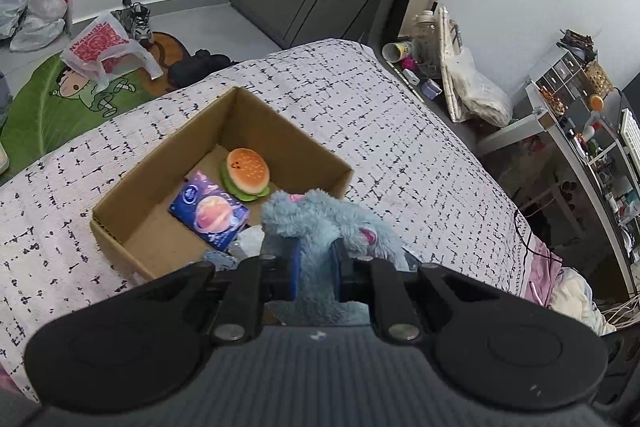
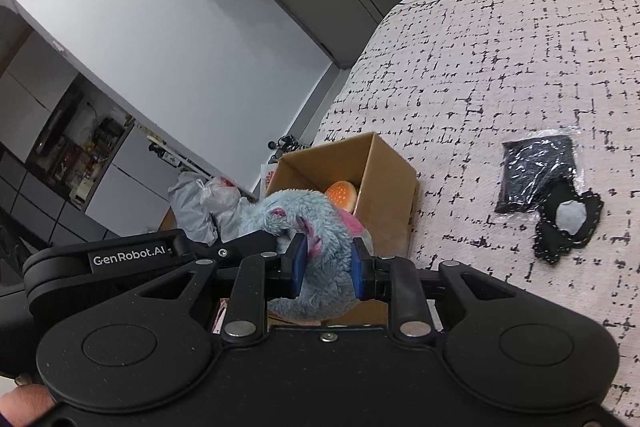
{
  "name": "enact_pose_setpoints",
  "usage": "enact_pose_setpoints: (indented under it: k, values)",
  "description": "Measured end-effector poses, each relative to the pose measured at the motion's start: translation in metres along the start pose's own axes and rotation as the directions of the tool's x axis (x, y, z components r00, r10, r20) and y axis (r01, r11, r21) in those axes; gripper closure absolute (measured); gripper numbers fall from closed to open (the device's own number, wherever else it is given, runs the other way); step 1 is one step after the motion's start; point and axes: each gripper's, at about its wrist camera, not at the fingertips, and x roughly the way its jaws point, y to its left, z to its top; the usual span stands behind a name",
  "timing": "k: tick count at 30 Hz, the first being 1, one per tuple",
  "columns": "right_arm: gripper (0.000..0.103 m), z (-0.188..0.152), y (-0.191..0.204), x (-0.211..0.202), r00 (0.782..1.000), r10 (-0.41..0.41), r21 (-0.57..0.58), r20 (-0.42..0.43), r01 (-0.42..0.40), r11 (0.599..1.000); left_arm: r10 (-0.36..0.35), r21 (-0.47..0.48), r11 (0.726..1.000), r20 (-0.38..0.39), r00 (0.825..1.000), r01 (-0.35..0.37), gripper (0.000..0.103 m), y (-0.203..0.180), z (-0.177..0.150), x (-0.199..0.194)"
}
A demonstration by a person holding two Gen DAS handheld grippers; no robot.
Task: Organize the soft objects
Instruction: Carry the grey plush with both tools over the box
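Blue plush toy (image 1: 320, 223) is pinched by both the left hand-held gripper (image 1: 316, 267) and right hand-held gripper (image 2: 329, 267), above the cardboard box (image 1: 132, 195) on the bed (image 1: 400, 131). Burger plush (image 1: 246, 171) and tissue pack (image 1: 208, 215) are boxed; the black pouch (image 2: 536, 171) and black heart piece (image 2: 568, 223) lie outside, apparently outstanding.

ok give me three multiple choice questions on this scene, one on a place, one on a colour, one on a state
1. Where is the burger plush?
A. on the floor
B. inside the cardboard box
C. on the shelf

2. What colour is the fluffy plush toy?
A. light blue
B. yellow
C. red

3. What are the left gripper and right gripper doing?
A. both open
B. only one holds it
C. both shut on the plush toy

Answers: 1 B, it lies on the box floor beside a purple packet. 2 A, pale blue fur, pink bits. 3 C, fur is pinched between both pairs of fingers.
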Motion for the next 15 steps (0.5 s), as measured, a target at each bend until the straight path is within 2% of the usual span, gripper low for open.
enact_pose_setpoints:
  k: [12,15]
  values:
    - [0.074,-0.003,0.014,0.018,1.0,0.011,-0.023,0.005,-0.011,1.0,-0.017,-0.024,1.0,-0.02,1.0,0.016,0.091,0.029,0.011,0.005]
    - [0.07,-0.003,0.016,0.022,1.0,0.012,-0.025,-0.004,-0.012,1.0,-0.016,-0.025,1.0,-0.025,1.0,0.015,0.091,0.036,0.015,0.006]
